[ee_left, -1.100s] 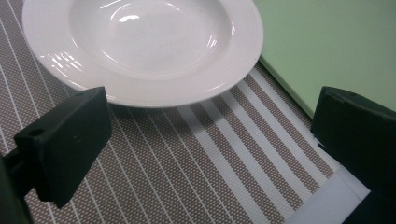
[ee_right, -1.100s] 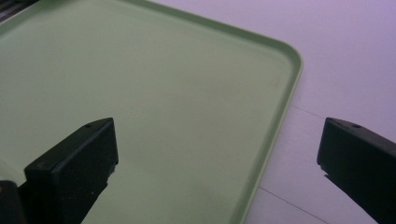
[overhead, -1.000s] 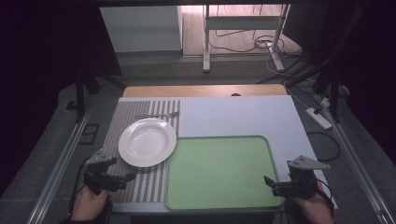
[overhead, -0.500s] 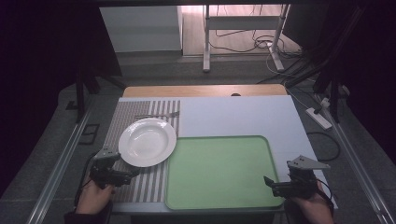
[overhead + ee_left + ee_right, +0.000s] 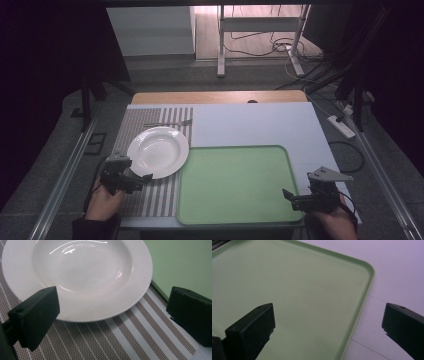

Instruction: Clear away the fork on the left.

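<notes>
A white deep plate [image 5: 158, 151] [image 5: 82, 272] rests on a striped placemat [image 5: 150, 195] [image 5: 120, 340] at the table's left. A fork [image 5: 167, 123] lies just behind it. A green tray [image 5: 235, 182] [image 5: 185, 262] [image 5: 299, 290] lies bare to the right, and the plate's rim touches its left edge. My left gripper [image 5: 141, 180] [image 5: 113, 300] is open, its jaws spread on either side of the plate's near rim and low over the mat. My right gripper [image 5: 290, 197] [image 5: 328, 311] is open over the tray's near right edge, one jaw above the tray and the other above the white table.
The white tabletop [image 5: 260, 125] stretches behind the tray to a wooden strip [image 5: 220, 97] at the far edge. Metal rails run along both sides of the table. A power strip [image 5: 341, 127] and cables lie on the floor to the right.
My left gripper has moved forward and to the right, from the mat's near left corner up to the plate's near rim. The right gripper has stayed in place.
</notes>
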Available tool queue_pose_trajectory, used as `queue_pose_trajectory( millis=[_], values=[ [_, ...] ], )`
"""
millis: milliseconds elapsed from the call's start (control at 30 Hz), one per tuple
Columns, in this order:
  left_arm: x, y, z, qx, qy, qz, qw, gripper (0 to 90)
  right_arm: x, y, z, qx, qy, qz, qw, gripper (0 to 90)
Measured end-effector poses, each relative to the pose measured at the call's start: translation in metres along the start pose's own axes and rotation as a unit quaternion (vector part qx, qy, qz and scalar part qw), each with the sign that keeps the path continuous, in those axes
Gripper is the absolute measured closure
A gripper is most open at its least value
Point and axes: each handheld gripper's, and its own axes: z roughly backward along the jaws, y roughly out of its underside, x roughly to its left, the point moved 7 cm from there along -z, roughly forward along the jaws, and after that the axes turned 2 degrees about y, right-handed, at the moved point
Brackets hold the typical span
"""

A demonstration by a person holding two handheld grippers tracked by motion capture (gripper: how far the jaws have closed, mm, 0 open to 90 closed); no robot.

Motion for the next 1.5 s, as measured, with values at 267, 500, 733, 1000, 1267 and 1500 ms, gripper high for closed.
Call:
queue_pose_trajectory(
  millis=[267,500,733,1000,1267,1500],
  values=[
    [0.007,-0.010,-0.010,0.004,-0.002,-0.001,1.0000,0.3,0.000,0.000,-0.001,0.003,0.001,0.000,1.0000,0.0],
    [0.015,-0.022,-0.022,0.009,-0.001,0.004,1.0000,0.6,0.000,0.000,-0.002,0.006,0.001,-0.001,1.0000,0.0],
    [0.023,-0.036,-0.033,0.009,0.003,0.011,0.9999,1.1,0.000,0.001,-0.002,0.007,0.001,-0.003,1.0000,0.0],
    [0.030,-0.050,-0.043,0.012,-0.006,0.006,0.9999,1.4,-0.001,0.001,-0.002,0.008,0.000,-0.005,1.0000,0.0],
    [0.038,-0.063,-0.053,0.018,-0.016,0.000,0.9997,2.4,-0.001,0.001,-0.002,0.010,0.000,-0.006,0.9999,0.0],
    [0.045,-0.074,-0.063,0.023,-0.017,-0.004,0.9996,2.2,-0.001,0.001,-0.002,0.012,-0.001,-0.006,0.9999,0.0]
  ],
)
